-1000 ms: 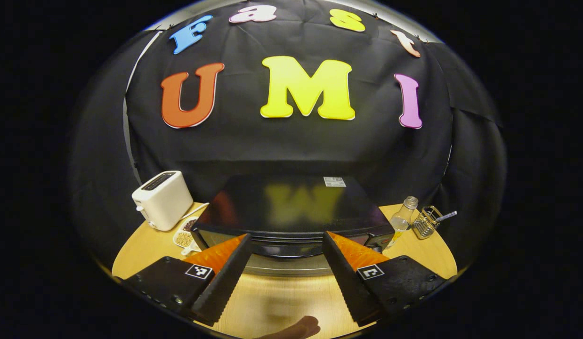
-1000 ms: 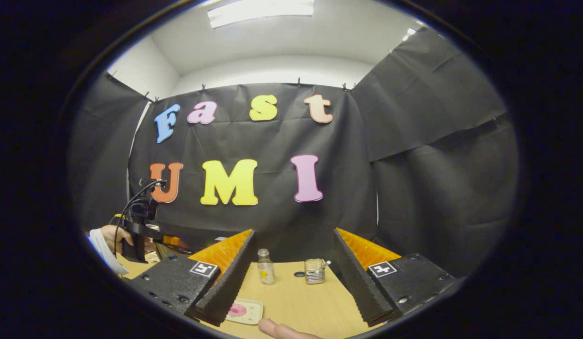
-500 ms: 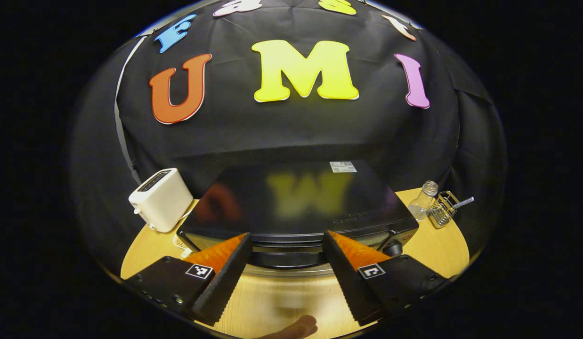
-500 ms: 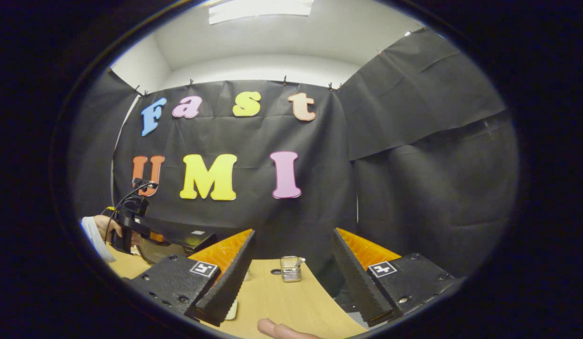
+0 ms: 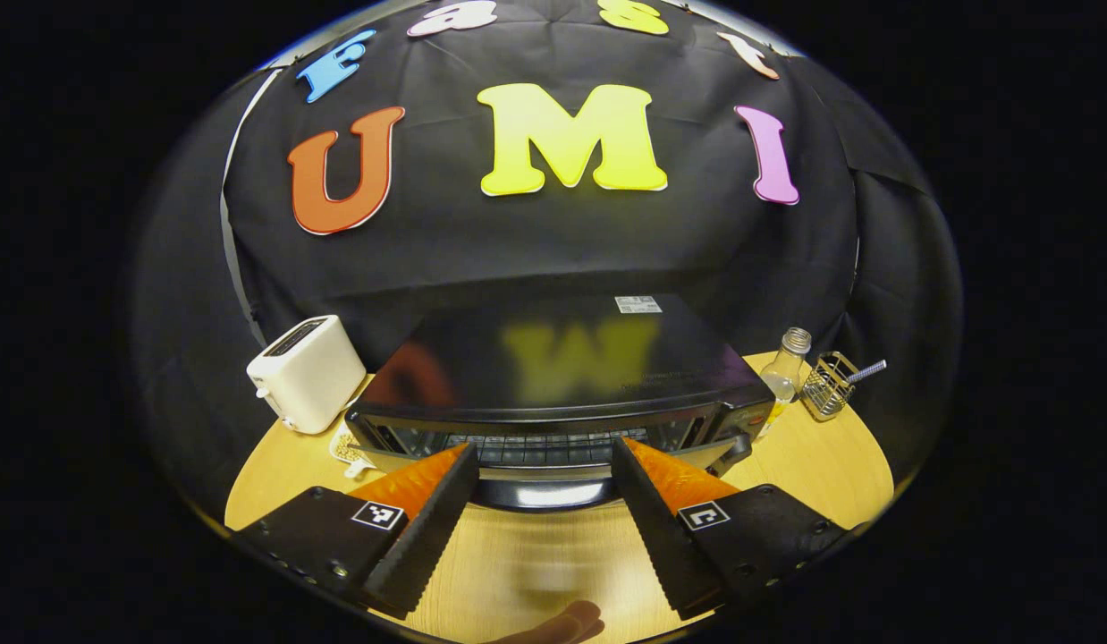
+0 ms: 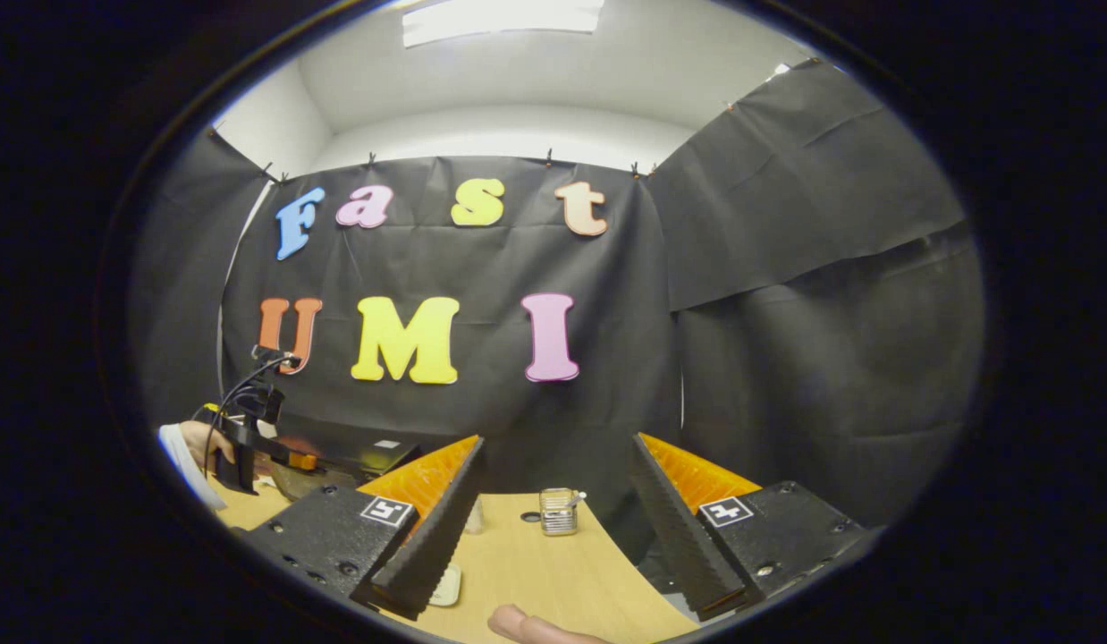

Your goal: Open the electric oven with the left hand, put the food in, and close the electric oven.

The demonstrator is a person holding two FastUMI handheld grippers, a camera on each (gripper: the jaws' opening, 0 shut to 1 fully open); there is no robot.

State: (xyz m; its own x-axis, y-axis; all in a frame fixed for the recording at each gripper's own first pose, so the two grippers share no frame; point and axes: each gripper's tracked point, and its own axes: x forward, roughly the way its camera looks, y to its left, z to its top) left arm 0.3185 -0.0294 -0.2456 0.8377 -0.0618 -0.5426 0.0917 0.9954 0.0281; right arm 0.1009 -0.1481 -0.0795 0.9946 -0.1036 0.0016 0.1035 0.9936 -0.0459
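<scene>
The black electric oven (image 5: 553, 376) sits mid-way across the pale wooden worktop (image 5: 813, 456), its door cracked open at the top so the wire rack shows. The left gripper (image 5: 543, 510) hangs right in front of the door, fingers spread wide and holding nothing. At ten o'clock from the oven stands a white toaster (image 5: 305, 374); at three o'clock, a small clear glass bottle (image 5: 788, 362) and a wire mesh holder (image 5: 829, 385). The right gripper (image 6: 553, 528) is held well off to the side, fingers wide apart and empty, above a small plate (image 6: 446, 586) whose contents I cannot make out.
</scene>
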